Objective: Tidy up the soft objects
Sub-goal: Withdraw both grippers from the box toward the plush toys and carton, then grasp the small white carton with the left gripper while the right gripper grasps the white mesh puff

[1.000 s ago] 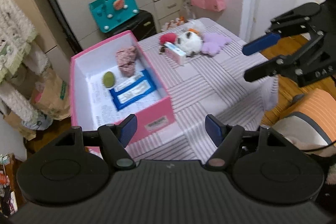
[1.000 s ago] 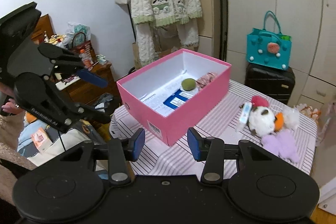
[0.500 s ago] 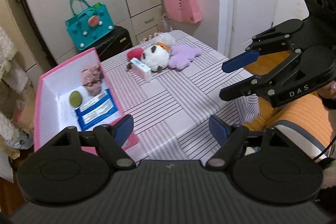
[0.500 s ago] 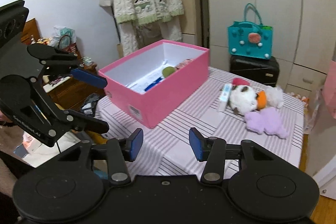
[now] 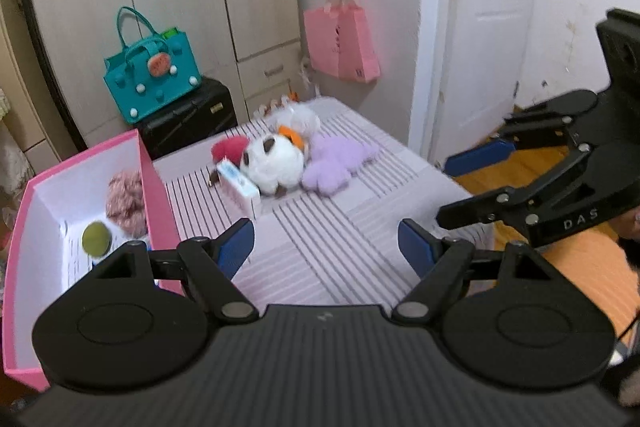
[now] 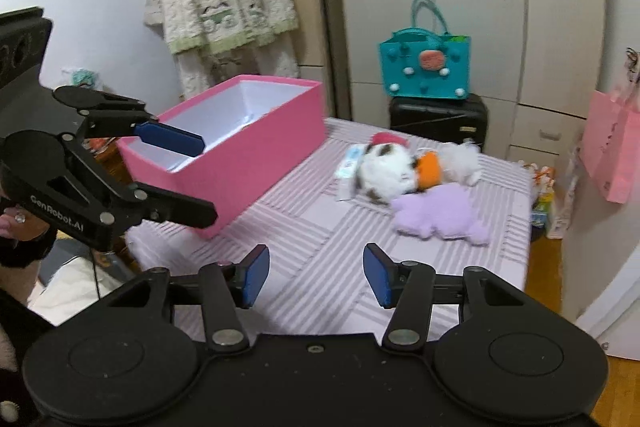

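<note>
Plush toys make up the work here, and they look light, squashy and forgiving: the white plush with brown patches (image 5: 276,163) should compress under the pads and spring back, so a pinch across its round body ought to hold better than a nip at a stray tuft. Touching it on one side lies the flat lilac plush (image 5: 336,165), floppy by the look of it and likely to droop from whichever lobe is taken, so a grip near its middle seems wiser. A red plush (image 5: 228,149) and a fluffy white one with an orange part (image 5: 298,125) crowd in behind, and a small carton (image 5: 240,187) lies against the pile on the side toward the box; it is the one stiff thing, and could be dragged along if a pull is careless. The whole heap sits toward the far edge of the striped table (image 5: 320,239), well apart from both tools. Along the table's left edge stands the pink box (image 5: 154,195), open-topped, already holding a pinkish fluffy item (image 5: 126,201) and a green ball (image 5: 96,238), with room left inside. The left gripper (image 5: 326,247) has its jaws apart with nothing between them; the right gripper (image 6: 316,277) is opening, also with nothing between its pads. Between tools and toys the tablecloth is bare, giving a free approach, though the table's right edge drops off close beside the lilac plush, and the box's tall near wall would need clearing from above.
</note>
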